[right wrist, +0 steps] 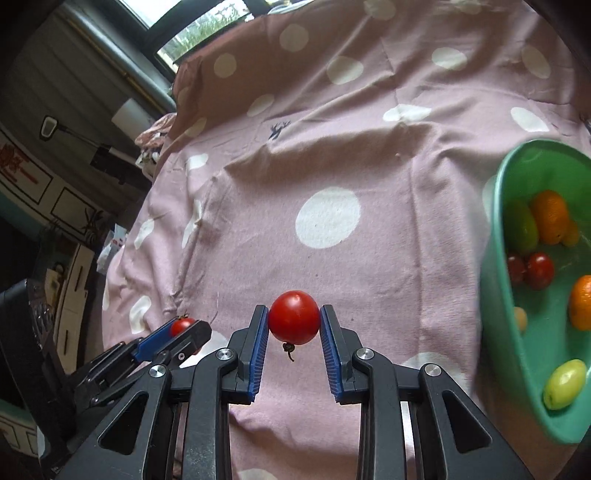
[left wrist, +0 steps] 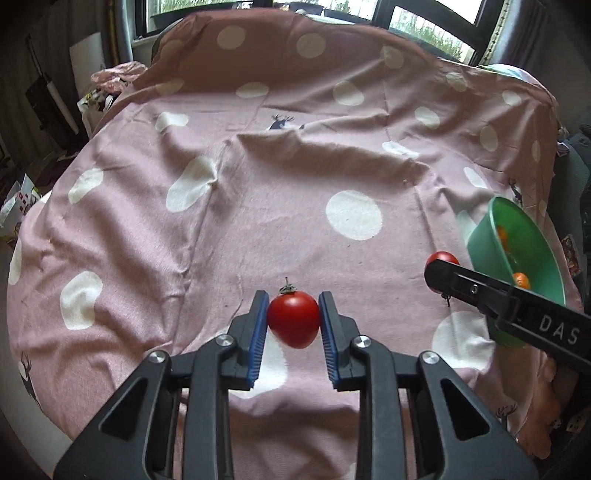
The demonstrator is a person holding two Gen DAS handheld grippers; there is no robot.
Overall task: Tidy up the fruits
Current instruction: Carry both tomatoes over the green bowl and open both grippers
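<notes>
My left gripper [left wrist: 293, 314] is shut on a red tomato [left wrist: 293, 323], stem up, held above the pink dotted cloth [left wrist: 258, 229]. My right gripper [right wrist: 294, 325] is shut on a second red tomato [right wrist: 294, 322], stem down. In the left wrist view the right gripper [left wrist: 443, 275] shows at the right with its tomato [left wrist: 441, 257] just left of the green bowl [left wrist: 480, 240]. In the right wrist view the left gripper [right wrist: 181, 334] shows at lower left with its tomato [right wrist: 182, 326]. The green bowl [right wrist: 496, 258] sits at the right, holding oranges, green fruits and small red tomatoes.
The cloth [right wrist: 332, 147] covers a round table and is wrinkled, with a raised fold across the middle. Windows [left wrist: 424, 22] stand behind the table. Clutter and furniture [right wrist: 55, 184] lie off the left edge.
</notes>
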